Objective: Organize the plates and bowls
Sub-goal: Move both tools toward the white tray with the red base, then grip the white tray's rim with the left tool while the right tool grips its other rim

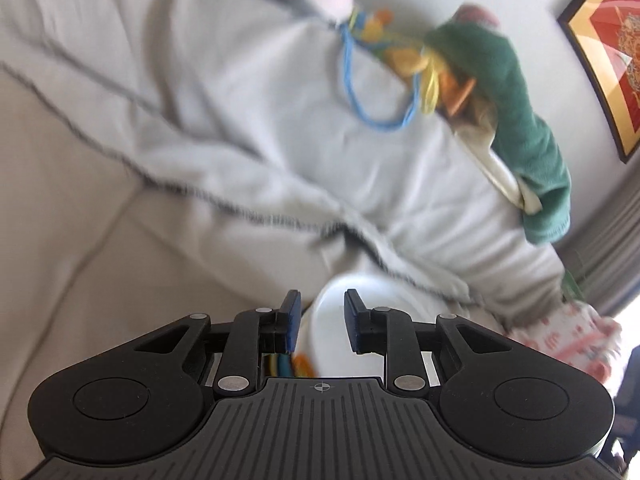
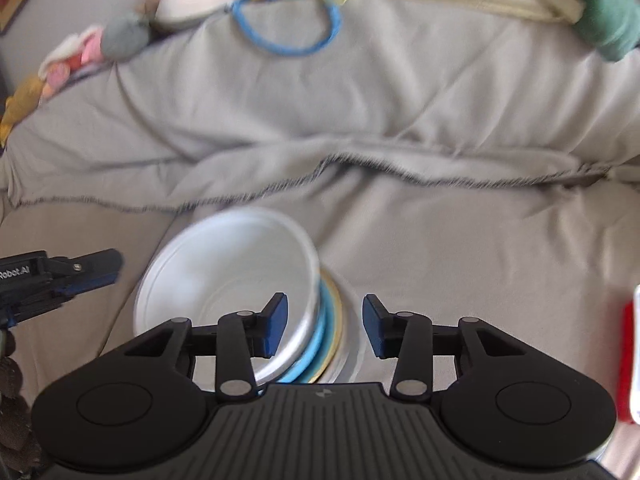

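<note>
A white bowl (image 2: 228,276) sits on top of a stack with a blue plate (image 2: 316,340), a yellow-rimmed plate (image 2: 338,320) and a white plate (image 2: 354,344), all on a grey-covered sofa. My right gripper (image 2: 325,326) is open, its jaws straddling the right rim of the stack; the left pad hangs over the bowl's inside and the right pad stands clear of the plates. My left gripper (image 1: 322,320) is open and holds nothing, with the white bowl (image 1: 328,344) showing beyond its gap. In the right wrist view the left gripper (image 2: 114,268) is to the left of the bowl, apart from it.
A rumpled grey blanket (image 2: 360,120) covers the sofa. Soft toys (image 2: 120,36), a blue cord loop (image 2: 286,36) and a green cloth (image 1: 520,120) lie along the backrest. A framed picture (image 1: 612,48) hangs on the wall. A red and white object (image 2: 630,352) sits at the right edge.
</note>
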`<action>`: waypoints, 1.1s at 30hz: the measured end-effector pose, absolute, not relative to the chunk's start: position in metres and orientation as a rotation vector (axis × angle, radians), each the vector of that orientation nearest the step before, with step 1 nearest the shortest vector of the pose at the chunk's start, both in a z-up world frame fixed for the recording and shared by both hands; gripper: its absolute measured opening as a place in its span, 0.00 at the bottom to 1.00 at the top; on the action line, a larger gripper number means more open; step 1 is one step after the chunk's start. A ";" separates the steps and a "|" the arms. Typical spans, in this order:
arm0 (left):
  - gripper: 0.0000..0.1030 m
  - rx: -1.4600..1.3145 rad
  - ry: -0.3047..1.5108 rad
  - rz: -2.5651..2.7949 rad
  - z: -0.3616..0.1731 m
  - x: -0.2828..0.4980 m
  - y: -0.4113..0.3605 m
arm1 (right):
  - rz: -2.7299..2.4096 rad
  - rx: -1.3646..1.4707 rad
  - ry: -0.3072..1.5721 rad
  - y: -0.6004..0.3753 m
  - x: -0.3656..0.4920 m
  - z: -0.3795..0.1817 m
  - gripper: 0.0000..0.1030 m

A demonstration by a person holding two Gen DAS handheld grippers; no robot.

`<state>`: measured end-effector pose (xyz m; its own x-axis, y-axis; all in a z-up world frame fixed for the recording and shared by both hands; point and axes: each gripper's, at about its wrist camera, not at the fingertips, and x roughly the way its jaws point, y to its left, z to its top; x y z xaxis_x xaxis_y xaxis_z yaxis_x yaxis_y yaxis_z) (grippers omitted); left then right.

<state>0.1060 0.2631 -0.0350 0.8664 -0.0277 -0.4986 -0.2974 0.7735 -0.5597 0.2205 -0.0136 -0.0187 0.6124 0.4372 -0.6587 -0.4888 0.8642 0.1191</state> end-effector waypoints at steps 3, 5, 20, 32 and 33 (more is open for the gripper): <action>0.26 -0.623 0.499 0.114 -0.016 0.118 0.234 | 0.485 -0.004 0.676 -0.056 0.225 -0.012 0.50; 0.27 -0.577 0.529 0.050 -0.011 0.136 0.204 | 0.458 0.042 0.661 -0.088 0.232 -0.014 0.50; 0.27 -0.465 1.025 -0.523 -0.110 0.302 -0.087 | -0.074 0.330 0.647 -0.339 0.269 -0.107 0.51; 0.21 -0.376 1.083 -0.406 -0.148 0.325 -0.109 | 0.103 0.427 0.790 -0.330 0.275 -0.154 0.42; 0.22 -0.389 1.082 -0.390 -0.145 0.319 -0.099 | 0.131 0.433 0.796 -0.324 0.273 -0.153 0.42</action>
<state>0.3193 -0.0989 -0.1452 0.4159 -0.4873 -0.7679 0.1153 0.8658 -0.4870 0.2734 -0.3240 -0.1531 0.6968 0.2743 -0.6628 0.0467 0.9047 0.4236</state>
